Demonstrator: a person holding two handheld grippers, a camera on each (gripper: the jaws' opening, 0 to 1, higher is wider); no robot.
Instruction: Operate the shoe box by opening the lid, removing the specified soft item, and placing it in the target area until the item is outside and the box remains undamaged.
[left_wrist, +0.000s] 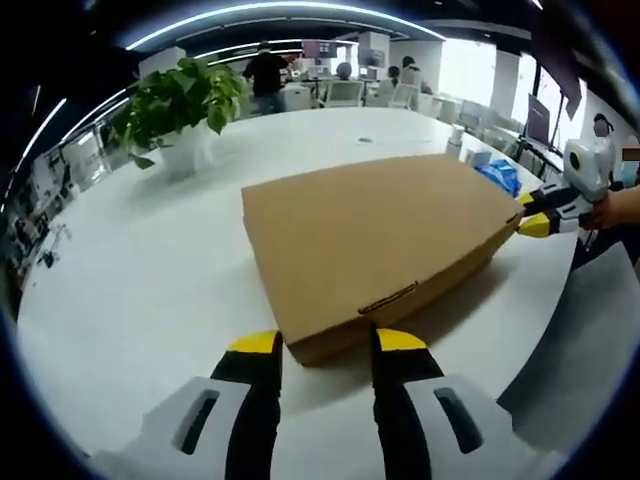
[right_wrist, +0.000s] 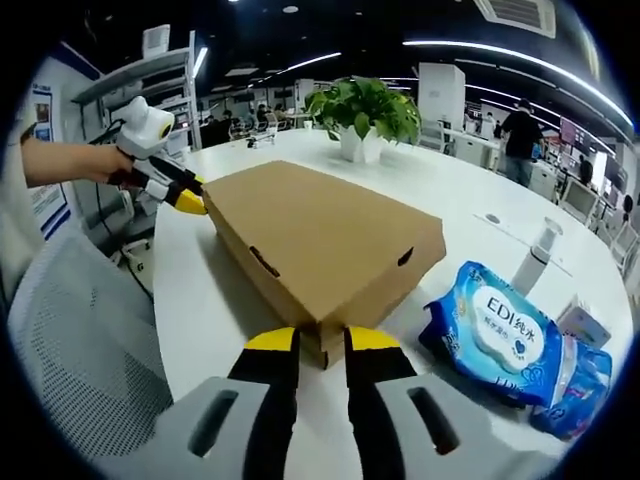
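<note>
We see the flat brown cardboard shoe box (left_wrist: 385, 240) lying closed on the round white table (left_wrist: 150, 290), near the edge where both grippers work. In the left gripper view, the left gripper (left_wrist: 327, 342) has its yellow-tipped black jaws standing apart on either side of the box's near corner. The right gripper (left_wrist: 538, 213) touches the opposite corner. In the right gripper view, the right gripper (right_wrist: 320, 340) has its jaws slightly apart around the box's (right_wrist: 320, 235) near corner; we cannot tell whether they press it. Just beside the box lie blue packs of wet wipes (right_wrist: 490, 335). A green potted plant (right_wrist: 365, 115) stands near the far edge.
</note>
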